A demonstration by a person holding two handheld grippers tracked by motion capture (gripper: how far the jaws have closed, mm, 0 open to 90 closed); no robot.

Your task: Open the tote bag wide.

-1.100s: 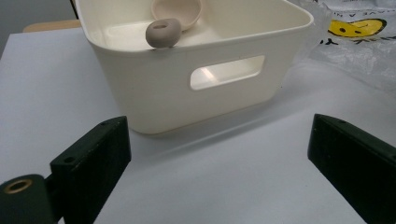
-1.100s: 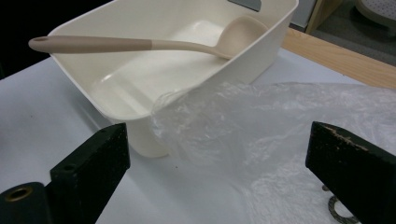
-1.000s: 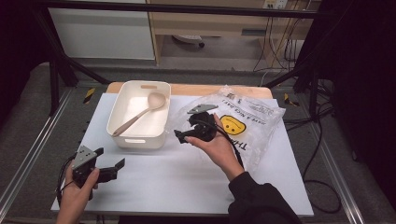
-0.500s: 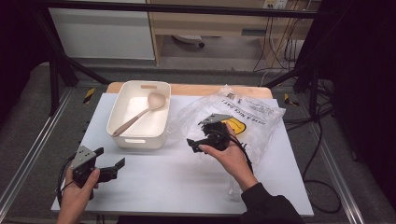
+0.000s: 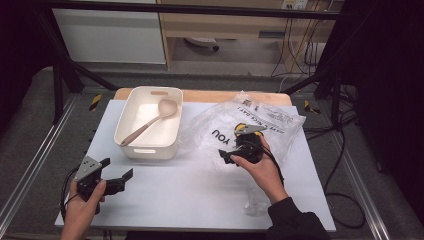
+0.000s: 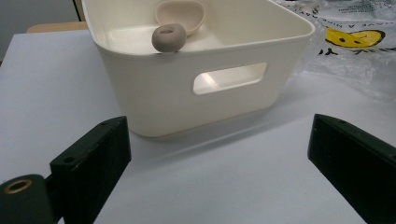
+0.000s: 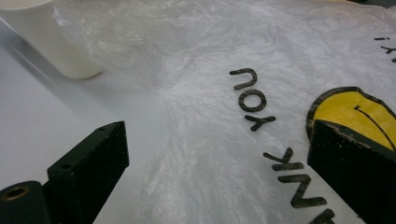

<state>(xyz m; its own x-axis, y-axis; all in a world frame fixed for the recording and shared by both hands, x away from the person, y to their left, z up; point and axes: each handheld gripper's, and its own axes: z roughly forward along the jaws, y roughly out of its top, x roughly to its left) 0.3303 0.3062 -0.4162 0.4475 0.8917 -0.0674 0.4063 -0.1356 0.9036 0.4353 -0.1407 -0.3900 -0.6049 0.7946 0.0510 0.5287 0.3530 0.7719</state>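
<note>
The right gripper, jaws released, has pulled back from the bin over the bag, ready to grab; the left gripper waits released.

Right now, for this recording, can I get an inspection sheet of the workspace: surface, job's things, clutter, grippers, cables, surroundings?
Surface: white table top, bare at the front; wooden edge at the far side.
Job's things: clear plastic bag with black lettering and a yellow smiley, lying crumpled at right; white bin at left with a beige spoon inside, its handle end resting on the near rim.
Clutter: nothing seen.
Grippers: left hand-held gripper open, low over the table, facing the bin; right hand-held gripper open, over the bag.
Cables: one trailing from each gripper; more hanging behind the table at right.
Surroundings: grey floor, black frame legs, white cabinet and wooden shelf behind.
</note>
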